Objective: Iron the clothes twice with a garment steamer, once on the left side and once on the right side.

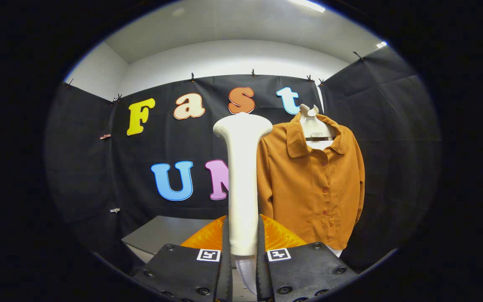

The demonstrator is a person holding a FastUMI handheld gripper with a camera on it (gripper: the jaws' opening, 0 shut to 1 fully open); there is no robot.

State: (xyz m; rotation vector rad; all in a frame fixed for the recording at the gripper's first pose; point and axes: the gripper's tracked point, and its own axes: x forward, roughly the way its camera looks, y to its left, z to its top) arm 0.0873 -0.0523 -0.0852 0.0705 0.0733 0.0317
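Observation:
A white garment steamer [242,176] stands upright between my fingers, its flared head at the top and its clear base just below the pads. My gripper [242,247] is shut on its handle, both fingers pressing its sides. An orange-brown buttoned shirt [312,184] hangs on a white hanger [315,126] beyond the fingers, to the right of the steamer and apart from it. The steamer hides the shirt's left sleeve edge.
A grey table [162,235] lies below and to the left, beyond the fingers. An orange faceted object [275,237] sits just behind the fingertips, partly hidden by the steamer. Black cloth walls close the booth on all sides.

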